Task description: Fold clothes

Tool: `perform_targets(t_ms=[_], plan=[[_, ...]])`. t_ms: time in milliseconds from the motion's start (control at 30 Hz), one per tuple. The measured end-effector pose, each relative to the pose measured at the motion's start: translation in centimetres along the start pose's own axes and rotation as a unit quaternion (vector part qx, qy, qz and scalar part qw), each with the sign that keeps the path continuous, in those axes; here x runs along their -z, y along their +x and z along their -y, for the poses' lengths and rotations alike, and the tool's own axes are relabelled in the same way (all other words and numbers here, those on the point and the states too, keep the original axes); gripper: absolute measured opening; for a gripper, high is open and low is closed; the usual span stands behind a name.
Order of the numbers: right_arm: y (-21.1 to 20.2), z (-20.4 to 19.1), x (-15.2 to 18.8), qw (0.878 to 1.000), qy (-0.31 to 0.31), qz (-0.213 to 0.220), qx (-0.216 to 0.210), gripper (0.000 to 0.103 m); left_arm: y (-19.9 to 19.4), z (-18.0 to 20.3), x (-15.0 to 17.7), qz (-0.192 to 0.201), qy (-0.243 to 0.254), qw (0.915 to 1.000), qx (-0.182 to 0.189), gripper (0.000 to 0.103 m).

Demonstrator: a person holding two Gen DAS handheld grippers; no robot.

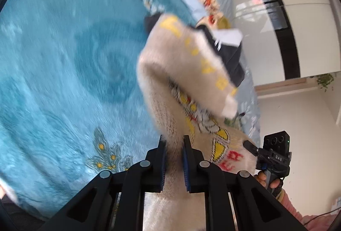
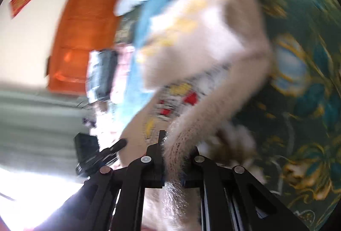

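Sweater lifted for folding, both tongs engaged.
Left tongs (image 1: pixel 174 143) and right tongs (image 2: pixel 177 141) each pinch the sweater (image 1: pixel 187 64) above the blanket (image 1: pixel 64 60); keep both grips level, lower evenly.

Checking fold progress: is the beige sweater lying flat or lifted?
Lifted: both claws, left claw and right claw, pinch the beige sweater, hanging above the teal blanket.

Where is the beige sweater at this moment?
The beige sweater hangs lifted above the teal blanket, pinched by the left gripper and by the right gripper.
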State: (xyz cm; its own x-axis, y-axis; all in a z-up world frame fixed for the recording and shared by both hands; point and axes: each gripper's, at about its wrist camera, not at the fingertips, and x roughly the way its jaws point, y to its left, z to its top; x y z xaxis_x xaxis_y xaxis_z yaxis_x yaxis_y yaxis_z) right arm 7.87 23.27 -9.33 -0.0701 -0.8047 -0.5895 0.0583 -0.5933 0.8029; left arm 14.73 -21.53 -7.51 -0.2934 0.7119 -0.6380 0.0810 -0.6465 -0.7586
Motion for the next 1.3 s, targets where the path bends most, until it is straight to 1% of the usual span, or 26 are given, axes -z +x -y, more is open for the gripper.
perform_targets(t_ms=[100, 167, 233, 267, 300, 333, 400, 500, 567, 600, 667, 733, 800, 867, 900, 933, 967, 1000, 1033, 1067, 1100, 1133, 1167, 1200, 1267, 1300], plan=[[0.1, -2.9, 0.4, 0.999, -0.040, -0.021, -0.027, 0.010, -3.7, -0.5, 0.5, 0.020, -0.004, 0.9998, -0.002, 0.014], [0.2, -4.3, 1.2, 0.997, -0.056, -0.042, -0.046, 0.010, -6.3, -1.6, 1.2, 0.031, -0.024, 0.9992, 0.005, 0.014], [0.5, -4.8, 2.4, 0.994, -0.063, -0.061, -0.064, 0.010, -8.2, -2.7, 1.8, 0.042, -0.045, 0.9981, 0.008, 0.014], [0.5, -4.5, 3.2, 0.994, -0.061, -0.063, -0.069, 0.010, -9.2, -3.6, 1.7, 0.047, -0.057, 0.9973, 0.007, 0.014], [1.3, -4.6, 3.9, 0.994, -0.051, -0.061, -0.078, 0.010, -9.4, -4.1, 1.4, 0.049, -0.067, 0.9966, 0.006, 0.014], [1.6, -4.2, 3.5, 0.994, -0.039, -0.056, -0.081, 0.010, -9.7, -4.5, 1.1, 0.051, -0.076, 0.9958, 0.005, 0.014], [2.1, -3.6, 2.5, 0.995, -0.015, -0.046, -0.087, 0.010, -9.1, -4.5, 0.1, 0.049, -0.090, 0.9947, 0.012, 0.014], [2.2, -2.1, 0.9, 0.994, 0.031, -0.024, -0.099, 0.010, -7.1, -3.5, -2.4, 0.049, -0.099, 0.9932, 0.036, 0.014], [1.7, -1.0, -0.2, 0.992, 0.070, -0.006, -0.108, 0.010, -5.8, -3.0, -4.6, 0.046, -0.114, 0.9909, 0.055, 0.014], [1.6, -0.5, -0.7, 0.990, 0.089, 0.001, -0.112, 0.010, -4.9, -2.7, -5.6, 0.044, -0.124, 0.9896, 0.057, 0.014], [1.5, 1.6, -1.7, 0.983, 0.138, 0.014, -0.118, 0.010, -2.5, -2.4, -7.7, 0.034, -0.146, 0.9870, 0.059, 0.014], [1.4, 3.8, -2.5, 0.977, 0.178, 0.021, -0.114, 0.010, -0.2, -2.6, -9.2, 0.025, -0.177, 0.9822, 0.058, 0.015], [2.0, 5.4, -3.2, 0.972, 0.209, 0.016, -0.103, 0.010, 1.5, -3.6, -10.1, 0.024, -0.214, 0.9745, 0.062, 0.017], [2.7, 6.4, -3.6, 0.968, 0.232, 0.012, -0.096, 0.011, 3.1, -4.9, -10.7, 0.022, -0.252, 0.9658, 0.058, 0.024], [3.0, 6.6, -3.7, 0.967, 0.239, 0.010, -0.091, 0.012, 3.6, -5.3, -10.7, 0.020, -0.267, 0.9616, 0.058, 0.034], [3.3, 6.8, -3.9, 0.966, 0.243, 0.007, -0.087, 0.013, 4.1, -5.7, -10.7, 0.019, -0.280, 0.9576, 0.067, 0.044], [3.6, 6.9, -4.2, 0.966, 0.245, 0.003, -0.086, 0.013, 4.5, -5.7, -10.8, 0.014, -0.278, 0.9580, 0.070, 0.049], [3.7, 7.0, -4.5, 0.966, 0.244, 0.001, -0.081, 0.013, 4.8, -5.7, -11.0, 0.008, -0.276, 0.9583, 0.074, 0.057], [3.9, 7.1, -4.9, 0.967, 0.243, -0.001, -0.076, 0.014, 5.1, -5.7, -11.1, 0.003, -0.274, 0.9588, 0.076, 0.061], [4.0, 7.0, -5.2, 0.967, 0.243, -0.003, -0.071, 0.015, 5.4, -5.4, -11.4, -0.005, -0.264, 0.9622, 0.068, 0.061], [4.1, 7.0, -5.6, 0.968, 0.243, -0.004, -0.065, 0.019, 5.4, -5.0, -11.6, -0.011, -0.253, 0.9651, 0.065, 0.062], [4.1, 7.0, -5.9, 0.968, 0.243, -0.005, -0.062, 0.026, 5.5, -4.7, -11.9, -0.015, -0.247, 0.9664, 0.069, 0.063], [4.1, 6.9, -6.3, 0.968, 0.242, -0.005, -0.062, 0.030, 5.5, -4.4, -12.1, -0.019, -0.241, 0.9676, 0.072, 0.063], [4.1, 6.7, -6.5, 0.968, 0.241, -0.003, -0.063, 0.034, 5.5, -4.1, -12.3, -0.029, -0.231, 0.9701, 0.067, 0.063], [4.2, 6.3, -6.8, 0.969, 0.239, -0.004, -0.060, 0.035, 5.9, -3.5, -12.3, -0.065, -0.201, 0.9768, 0.035, 0.063], [4.3, 6.1, -6.8, 0.969, 0.238, -0.006, -0.058, 0.035, 6.0, -3.3, -12.1, -0.081, -0.187, 0.9788, 0.019, 0.063]])
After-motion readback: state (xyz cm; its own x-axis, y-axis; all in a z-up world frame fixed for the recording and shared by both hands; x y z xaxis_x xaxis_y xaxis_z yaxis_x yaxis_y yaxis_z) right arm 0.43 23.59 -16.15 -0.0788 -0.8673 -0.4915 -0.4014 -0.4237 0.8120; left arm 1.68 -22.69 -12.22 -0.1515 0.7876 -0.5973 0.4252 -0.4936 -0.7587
